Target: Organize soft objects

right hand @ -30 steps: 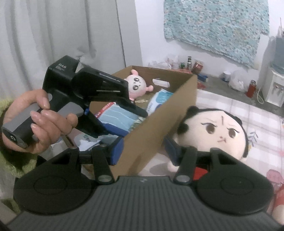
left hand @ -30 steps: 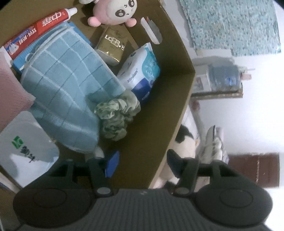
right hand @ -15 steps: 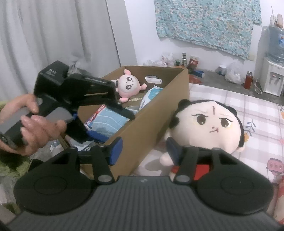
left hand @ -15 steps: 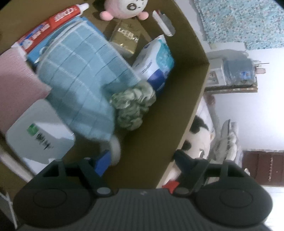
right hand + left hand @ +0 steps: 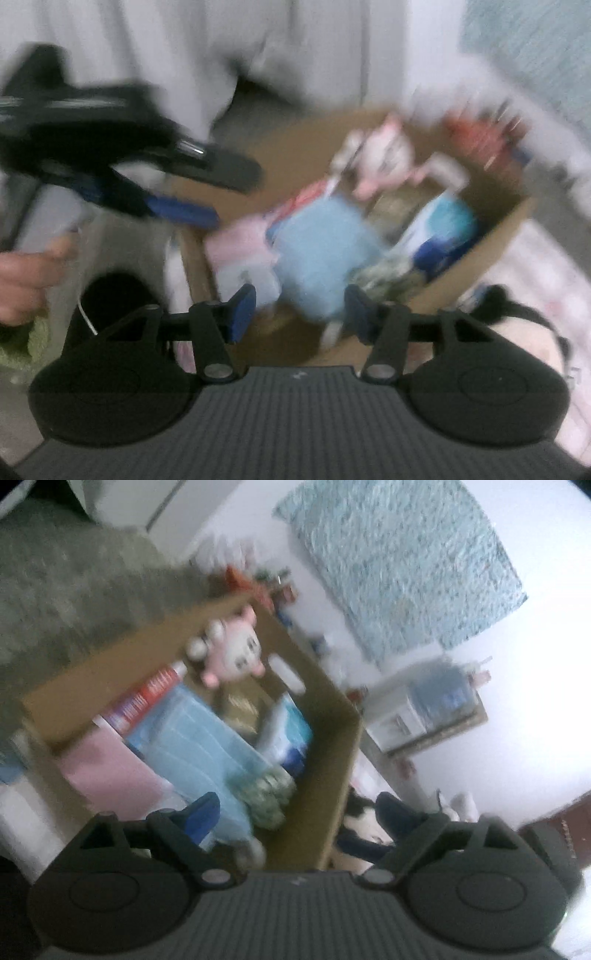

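The open cardboard box (image 5: 325, 775) holds a pink plush (image 5: 232, 657), a light blue towel (image 5: 199, 749), a pink cloth (image 5: 110, 775) and a green scrunchie (image 5: 269, 794). My left gripper (image 5: 299, 812) hovers above the box's near corner; its jaws are opening and nothing is between them. From the right wrist it shows at the upper left as the left gripper (image 5: 229, 195), held by a hand (image 5: 26, 273). My right gripper (image 5: 301, 308) is open and empty, pointing down at the blue towel (image 5: 317, 251). A big black-haired plush (image 5: 517, 332) lies outside the box, at the lower right. Both views are blurred.
Inside the box also lie a red toothpaste tube (image 5: 147, 698) and a blue-white wipes pack (image 5: 291, 734). A patterned cloth (image 5: 399, 561) hangs on the white wall above a water dispenser (image 5: 436, 701). Pale curtains (image 5: 147, 55) hang left of the box.
My left gripper has lifted back from the box and its jaws have spread wider; the scrunchie stays inside. My right gripper has swung left over the box, so the big plush now sits at the frame's edge.
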